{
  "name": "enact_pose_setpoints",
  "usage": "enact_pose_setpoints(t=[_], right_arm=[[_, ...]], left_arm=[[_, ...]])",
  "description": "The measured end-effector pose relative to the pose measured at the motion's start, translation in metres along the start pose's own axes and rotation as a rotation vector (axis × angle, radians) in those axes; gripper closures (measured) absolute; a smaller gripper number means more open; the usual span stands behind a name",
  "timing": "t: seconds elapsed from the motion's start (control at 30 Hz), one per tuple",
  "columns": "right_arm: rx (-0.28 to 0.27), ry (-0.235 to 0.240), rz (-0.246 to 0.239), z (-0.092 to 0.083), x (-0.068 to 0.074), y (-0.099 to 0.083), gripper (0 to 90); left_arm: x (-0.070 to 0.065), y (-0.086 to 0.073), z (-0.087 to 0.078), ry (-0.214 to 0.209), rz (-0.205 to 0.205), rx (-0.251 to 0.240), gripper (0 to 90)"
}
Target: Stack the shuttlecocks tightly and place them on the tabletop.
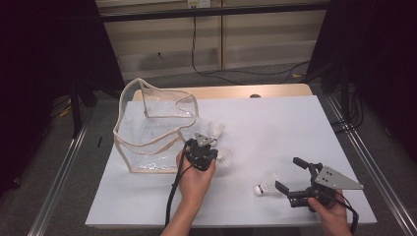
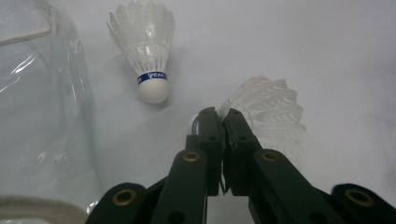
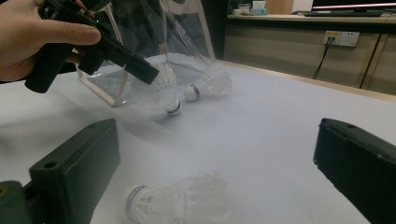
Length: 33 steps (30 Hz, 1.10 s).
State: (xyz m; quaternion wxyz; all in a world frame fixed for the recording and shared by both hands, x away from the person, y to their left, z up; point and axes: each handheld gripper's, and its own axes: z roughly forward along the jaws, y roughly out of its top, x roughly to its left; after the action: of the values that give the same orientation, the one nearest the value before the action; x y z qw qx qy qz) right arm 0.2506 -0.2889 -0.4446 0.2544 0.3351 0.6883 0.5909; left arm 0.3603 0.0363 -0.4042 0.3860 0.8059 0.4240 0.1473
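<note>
- Three shuttlecocks lie on the matte white table (image 1: 275, 123), each a flared skirt of white ribbed feathers narrowing to a rounded white cork ringed by a blue band.
- One of them, the held shuttlecock (image 2: 266, 109), sits at the tip of the left gripper (image 2: 221, 113); in the left gripper view the black jaws are pressed together with a thin edge of feather skirt pinched between them.
- Its long axis runs roughly level across the table: in the right gripper view its cork (image 3: 173, 107) rests low on the surface while the skirt rises toward the jaws.
- Next to it, the far shuttlecock (image 2: 145, 44) lies on its side just beside the bag, cork toward the left gripper's camera, skirt pointing away.
- Beyond these, the clear bag (image 1: 147, 123) stands upright at the table's left part: glossy, crinkled see-through plastic edged with cream fabric piping, its mouth open upward.
- Nearest the right gripper (image 1: 287, 174), the near shuttlecock (image 1: 265, 187) lies on its side, cork pointing to the left in the high view and skirt toward the gripper.
- Wide apart stand the right gripper's blocky black jaws, with this shuttlecock on the table between and ahead of them, untouched.
- Each gripper is hard black plastic with brass-coloured pivot pins; a grey three-cornered plate tops each.
</note>
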Motion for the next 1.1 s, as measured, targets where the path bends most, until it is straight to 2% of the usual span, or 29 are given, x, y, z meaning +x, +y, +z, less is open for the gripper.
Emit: enact_pose_setpoints(t=[0.1,0.13,0.17,0.23,0.77,1.1], right_arm=[[0.002,-0.001,0.0,0.0,0.0,0.0,0.0],[0.003,-0.002,-0.003,0.0,0.0,0.0,0.0],[0.003,-0.002,-0.002,0.0,0.0,0.0,0.0],[0.0,-0.002,-0.005,0.0,0.0,0.0,0.0],[-0.001,0.001,0.001,-0.001,-0.001,0.0,0.0],[-0.003,0.003,0.004,-0.001,-0.001,0.0,0.0]], left_arm=[[-0.003,0.001,0.002,-0.009,0.024,-0.008,85.9],[-0.005,0.001,0.003,-0.017,0.013,-0.016,85.8],[-0.005,0.002,0.004,-0.02,0.032,-0.023,85.6],[-0.007,0.002,0.006,-0.025,0.043,-0.028,85.3],[-0.017,0.018,0.023,-0.054,0.093,-0.08,83.7],[-0.017,0.02,0.026,-0.024,0.143,-0.104,90.0]])
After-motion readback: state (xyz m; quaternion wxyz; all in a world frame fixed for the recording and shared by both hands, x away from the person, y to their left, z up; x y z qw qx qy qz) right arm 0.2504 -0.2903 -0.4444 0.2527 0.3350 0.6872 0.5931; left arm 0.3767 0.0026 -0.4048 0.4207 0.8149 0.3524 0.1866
